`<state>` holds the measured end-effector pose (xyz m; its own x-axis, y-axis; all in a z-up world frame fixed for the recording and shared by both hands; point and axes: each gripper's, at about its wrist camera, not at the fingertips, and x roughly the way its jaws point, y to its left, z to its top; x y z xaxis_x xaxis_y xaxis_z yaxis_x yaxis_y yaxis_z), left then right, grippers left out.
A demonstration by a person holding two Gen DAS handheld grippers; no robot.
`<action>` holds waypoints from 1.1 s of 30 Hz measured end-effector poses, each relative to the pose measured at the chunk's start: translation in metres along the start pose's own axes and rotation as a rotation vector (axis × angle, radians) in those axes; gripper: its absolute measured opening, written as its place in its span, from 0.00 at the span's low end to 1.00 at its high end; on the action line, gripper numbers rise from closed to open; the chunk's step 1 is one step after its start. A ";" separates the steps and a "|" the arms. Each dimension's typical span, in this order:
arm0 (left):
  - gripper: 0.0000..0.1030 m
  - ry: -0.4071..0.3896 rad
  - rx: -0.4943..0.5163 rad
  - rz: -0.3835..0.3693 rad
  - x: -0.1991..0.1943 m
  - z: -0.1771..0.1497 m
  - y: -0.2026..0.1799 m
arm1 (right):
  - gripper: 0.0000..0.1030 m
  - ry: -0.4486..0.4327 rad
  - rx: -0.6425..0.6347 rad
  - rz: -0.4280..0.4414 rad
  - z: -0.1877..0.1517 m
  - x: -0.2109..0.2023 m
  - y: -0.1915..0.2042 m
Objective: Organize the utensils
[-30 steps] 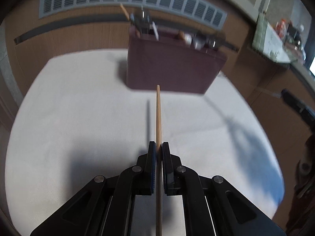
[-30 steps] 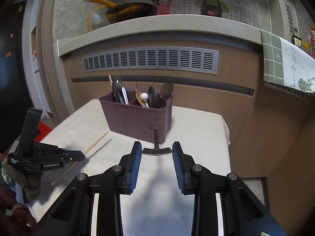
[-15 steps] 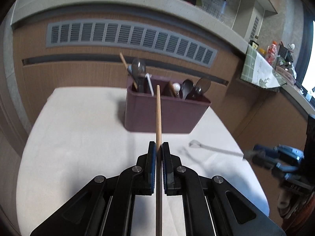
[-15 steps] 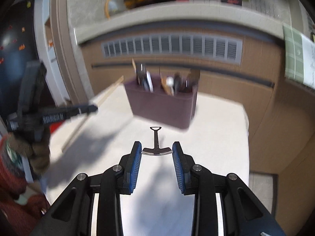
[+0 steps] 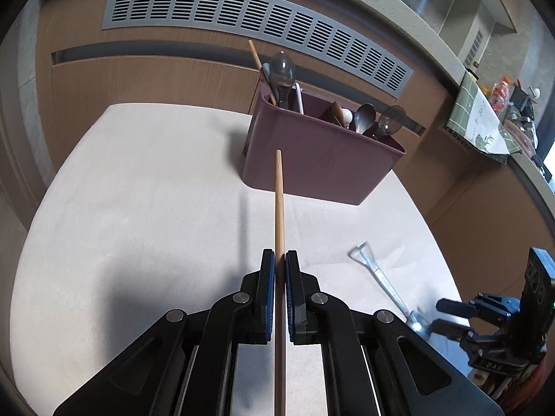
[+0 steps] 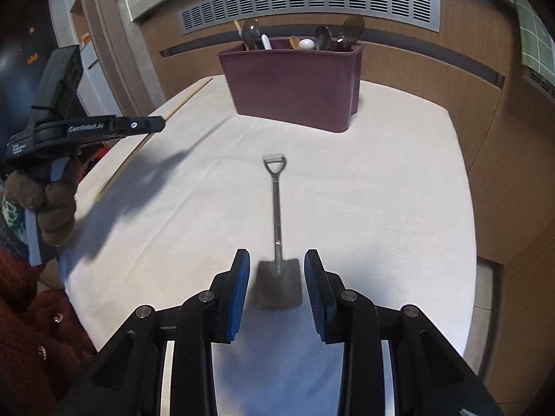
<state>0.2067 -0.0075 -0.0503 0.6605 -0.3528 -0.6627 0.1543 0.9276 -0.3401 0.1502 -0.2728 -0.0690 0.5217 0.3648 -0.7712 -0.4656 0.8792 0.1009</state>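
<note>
Wooden chopstick (image 5: 278, 208) sits pinched between the blue pads of the left tongs (image 5: 280, 270), closed right down on it w/ only the stick's width between them. Stick runs fwd along the fingers, held off the surface (image 5: 138, 190), tip pointing at the front wall of the maroon caddy (image 5: 322, 163) and apparently short of it.

Right tongs (image 6: 276, 277) are spread wide and grip nothing; they straddle the blade of a small metal shovel-shaped spoon (image 6: 276, 215) lying flat on the surface, handle loop pointing toward the caddy. Pads stand clear of the blade on both sides. Blade looks blurred, so can't tell how close the tips are to the cloth.

Caddy stands at the far end of the surface, approx. upright, two compartments: one chopstick plus spoons in the left one, more spoons in the right one.

Step in hand, by my read: two jobs at once, i.e. left carrying its chopstick to the caddy, right lining up a pick on the shovel spoon.

Next for left: raise the tip above the rim, tilt the stick down, drop it in the left compartment beside its mate. Next for right: close squarely on the blade or shift fwd to the thin shaft; flat metal on cloth may slip.
</note>
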 end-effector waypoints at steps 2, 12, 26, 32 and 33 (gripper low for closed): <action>0.06 -0.003 0.002 0.002 -0.001 0.000 0.000 | 0.30 -0.004 0.006 0.008 0.004 -0.001 -0.002; 0.06 -0.006 0.031 0.001 0.003 -0.003 -0.008 | 0.30 0.018 -0.047 0.024 0.055 0.057 0.007; 0.06 -0.119 0.009 -0.034 -0.005 0.001 -0.009 | 0.21 0.022 -0.178 -0.066 0.090 0.100 0.024; 0.06 -0.305 0.018 -0.038 -0.031 0.007 -0.017 | 0.20 -0.138 -0.105 -0.064 0.092 0.051 0.021; 0.06 -0.337 0.011 -0.037 -0.035 0.008 -0.018 | 0.20 -0.168 -0.083 -0.066 0.092 0.042 0.017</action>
<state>0.1870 -0.0111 -0.0155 0.8600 -0.3272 -0.3916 0.1890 0.9170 -0.3513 0.2300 -0.2139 -0.0417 0.6619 0.3597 -0.6577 -0.4806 0.8769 -0.0041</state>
